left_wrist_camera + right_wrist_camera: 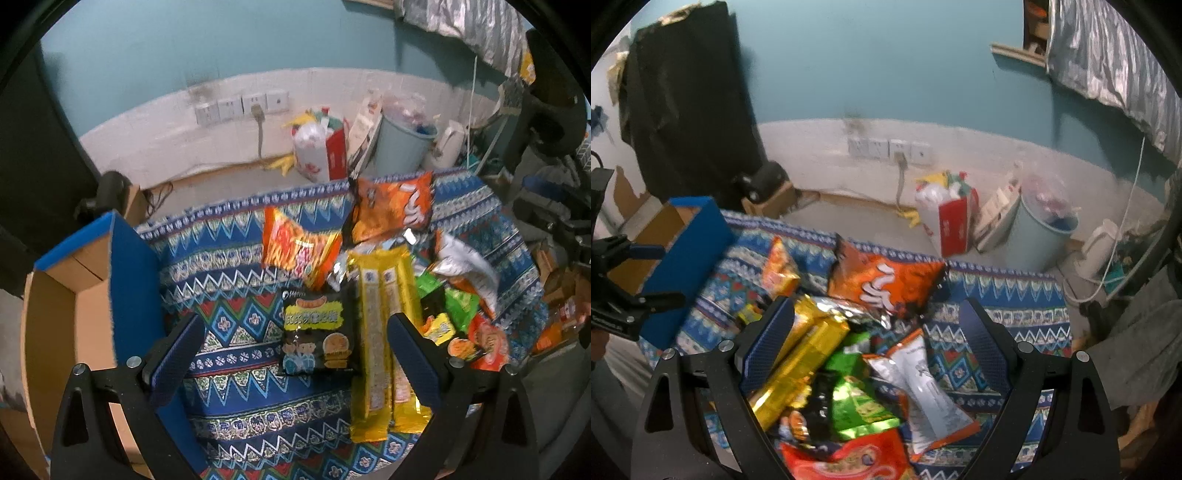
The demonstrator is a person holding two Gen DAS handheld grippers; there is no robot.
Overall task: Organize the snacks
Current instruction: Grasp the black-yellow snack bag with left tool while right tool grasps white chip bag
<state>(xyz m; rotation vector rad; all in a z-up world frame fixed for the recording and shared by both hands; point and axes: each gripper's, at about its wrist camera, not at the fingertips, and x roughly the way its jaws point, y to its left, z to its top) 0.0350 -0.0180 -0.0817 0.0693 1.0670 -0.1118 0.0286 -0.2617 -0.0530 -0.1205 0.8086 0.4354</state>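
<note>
A heap of snack packets lies on a patterned blue cloth (236, 266). In the left wrist view my left gripper (295, 354) is open above a black packet (317, 332), with a long yellow packet (384, 332) under its right finger. An orange packet (391, 210) and a red-orange one (295, 247) lie further back. In the right wrist view my right gripper (877, 343) is open over the heap: gold packets (805, 354), green packets (857, 402), a white packet (923, 384), a red one (849, 458), an orange bag (886, 280). Both grippers hold nothing.
An open blue cardboard box (125, 280) stands at the cloth's left edge, also the box (687, 251) in the right wrist view, with the other gripper (631, 291) beside it. Beyond the cloth are a bin (402, 144), bags (321, 147), a kettle (1100, 247) and wall sockets (240, 107).
</note>
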